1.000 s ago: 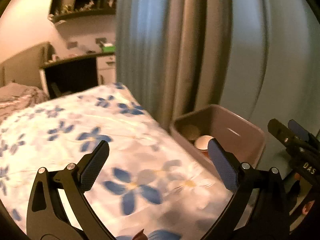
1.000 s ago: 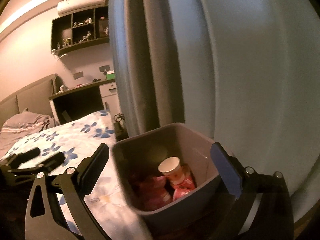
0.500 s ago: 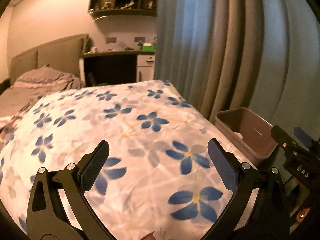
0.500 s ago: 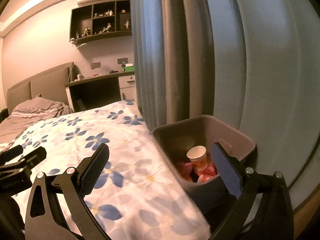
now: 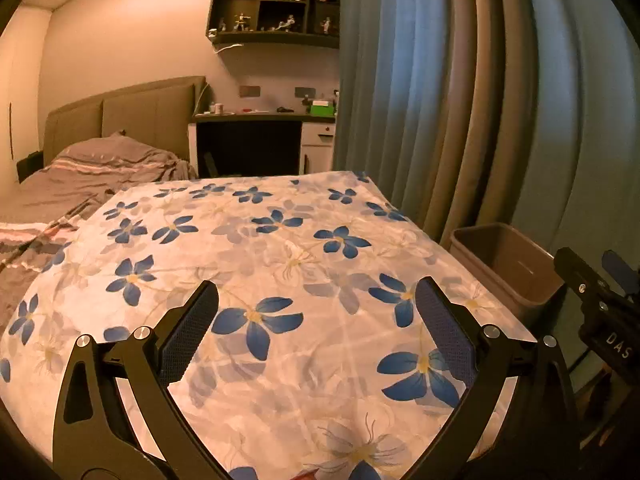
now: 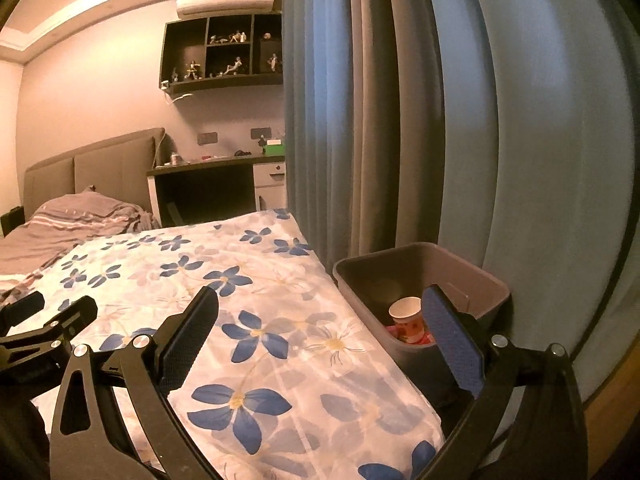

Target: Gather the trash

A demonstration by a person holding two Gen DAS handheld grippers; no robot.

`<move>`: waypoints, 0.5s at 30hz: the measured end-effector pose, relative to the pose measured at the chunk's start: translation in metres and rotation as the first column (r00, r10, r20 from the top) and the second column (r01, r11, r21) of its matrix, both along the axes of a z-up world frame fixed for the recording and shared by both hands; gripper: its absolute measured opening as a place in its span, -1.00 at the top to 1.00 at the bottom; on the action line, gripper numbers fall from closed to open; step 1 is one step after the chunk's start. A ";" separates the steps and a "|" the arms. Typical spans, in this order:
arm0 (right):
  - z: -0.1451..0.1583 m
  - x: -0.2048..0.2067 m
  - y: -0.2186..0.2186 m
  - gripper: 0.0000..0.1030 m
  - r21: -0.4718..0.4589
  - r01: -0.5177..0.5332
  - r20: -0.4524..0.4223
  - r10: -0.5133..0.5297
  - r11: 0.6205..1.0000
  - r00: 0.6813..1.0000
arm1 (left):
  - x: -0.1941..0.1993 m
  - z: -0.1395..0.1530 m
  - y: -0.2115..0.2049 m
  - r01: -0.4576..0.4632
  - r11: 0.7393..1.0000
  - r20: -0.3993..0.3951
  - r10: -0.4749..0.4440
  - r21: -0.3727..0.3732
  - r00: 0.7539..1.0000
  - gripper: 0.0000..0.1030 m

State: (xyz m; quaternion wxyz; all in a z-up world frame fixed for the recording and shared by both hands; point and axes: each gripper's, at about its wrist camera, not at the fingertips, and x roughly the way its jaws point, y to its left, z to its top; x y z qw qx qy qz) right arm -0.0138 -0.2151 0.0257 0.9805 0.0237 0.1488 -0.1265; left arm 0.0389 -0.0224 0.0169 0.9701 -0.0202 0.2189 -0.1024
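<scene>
The trash bin (image 6: 420,280), a dark rectangular tub, stands on the floor in the narrow gap between the bed's edge and the blue-grey curtain (image 6: 400,120). That spot seems chosen so that litter from the bed can drop straight in. Inside it, the right wrist view shows a paper cup (image 6: 406,310) standing upright on some pink and red wrappers (image 6: 412,334), so part of the collecting looks done. The left wrist view shows only the bin's near wall and rim (image 5: 504,264); its contents are hidden there.

The right gripper (image 6: 320,332) hangs over the bed's corner beside the bin, fingers spread wide and holding nothing. The left gripper (image 5: 316,328) is out over the middle of the flowered bedspread (image 5: 280,240), likewise released and empty. Both look free for another pick-up, but I see no loose litter on the cover; a small reddish scrap at the bottom edge of the left view is too cut off to name.

Further off lie a rumpled grey blanket (image 5: 100,164) by the padded headboard (image 5: 132,112), a dark desk (image 5: 256,136) with a green box (image 5: 322,108), and a wall shelf of figurines (image 5: 276,8). The curtain folds crowd the bin's far side, and the mattress edge overhangs its near side.
</scene>
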 end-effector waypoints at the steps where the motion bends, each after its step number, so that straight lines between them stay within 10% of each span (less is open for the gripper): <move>1: 0.001 -0.001 0.001 -0.89 -0.004 -0.001 0.003 0.001 1.000 1.000 | -0.001 0.000 0.000 0.002 1.000 0.000 -0.002 0.000 1.000 -0.89; 15: 0.003 -0.007 0.005 -0.89 -0.007 0.000 0.013 0.000 1.000 1.000 | -0.010 0.001 -0.003 0.011 1.000 -0.002 -0.011 0.000 1.000 -0.89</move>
